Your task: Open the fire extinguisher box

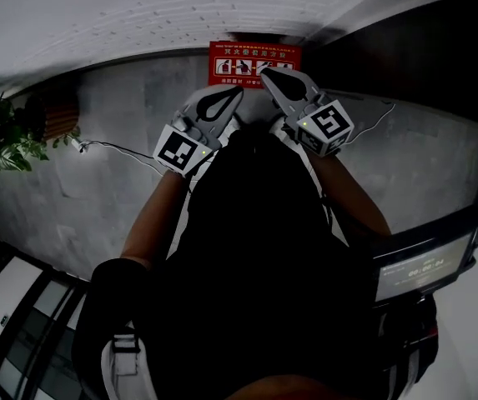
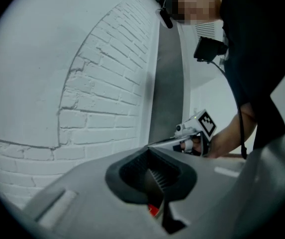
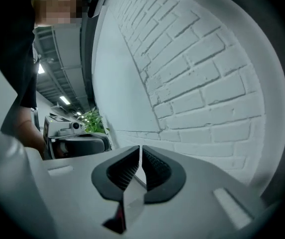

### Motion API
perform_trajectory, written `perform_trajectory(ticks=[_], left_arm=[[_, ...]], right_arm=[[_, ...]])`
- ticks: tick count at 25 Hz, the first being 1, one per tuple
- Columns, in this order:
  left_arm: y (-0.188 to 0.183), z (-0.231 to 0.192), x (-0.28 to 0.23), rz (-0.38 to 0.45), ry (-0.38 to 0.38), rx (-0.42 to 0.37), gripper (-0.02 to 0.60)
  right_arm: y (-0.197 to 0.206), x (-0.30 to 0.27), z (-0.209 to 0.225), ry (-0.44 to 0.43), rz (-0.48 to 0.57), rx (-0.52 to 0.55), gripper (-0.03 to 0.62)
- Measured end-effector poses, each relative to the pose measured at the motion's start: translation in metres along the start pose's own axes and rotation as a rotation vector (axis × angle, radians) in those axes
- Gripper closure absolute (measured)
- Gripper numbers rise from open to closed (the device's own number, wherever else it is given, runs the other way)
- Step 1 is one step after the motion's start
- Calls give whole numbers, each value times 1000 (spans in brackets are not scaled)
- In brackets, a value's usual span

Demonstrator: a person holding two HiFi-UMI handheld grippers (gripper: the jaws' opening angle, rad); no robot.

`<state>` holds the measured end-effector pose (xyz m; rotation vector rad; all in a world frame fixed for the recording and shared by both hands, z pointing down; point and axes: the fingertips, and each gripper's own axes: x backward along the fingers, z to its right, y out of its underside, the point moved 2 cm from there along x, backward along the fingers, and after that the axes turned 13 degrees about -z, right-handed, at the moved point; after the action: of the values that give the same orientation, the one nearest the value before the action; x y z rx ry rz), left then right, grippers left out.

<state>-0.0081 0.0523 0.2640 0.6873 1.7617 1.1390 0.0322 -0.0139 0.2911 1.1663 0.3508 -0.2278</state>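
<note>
Brick wall (image 1: 138, 15) backs fire extinguisher box (image 1: 243, 57) — just beyond left tongs (image 1: 237, 92), right tongs (image 1: 265, 72).

Red sign (image 1: 254, 64) print, screen (image 1: 423, 267) digits: too blurred, unreadable.

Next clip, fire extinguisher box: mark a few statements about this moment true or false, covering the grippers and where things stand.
1. The left gripper and the right gripper both have their fingers together with nothing between them. True.
2. The red fire extinguisher box sits at the foot of a white brick wall. True.
3. The green plant is on the person's right. False: it is at the person's left, by the wall.
4. Only one gripper is held out toward the box. False: both point at it, side by side.
</note>
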Motion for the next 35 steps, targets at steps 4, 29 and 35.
perform_trajectory(ticks=[4,29,35], left_arm=[[39,-33,-25,-25,7,24,581],[228,-55,-181,-209,120,66,581],[246,-54,-201,-218,112,62,581]], right_arm=[[25,-25,33,58,-16,-93,582],[350,-93,141,128,-190,-813,454],[401,-96,157,122,-180,-956,445]])
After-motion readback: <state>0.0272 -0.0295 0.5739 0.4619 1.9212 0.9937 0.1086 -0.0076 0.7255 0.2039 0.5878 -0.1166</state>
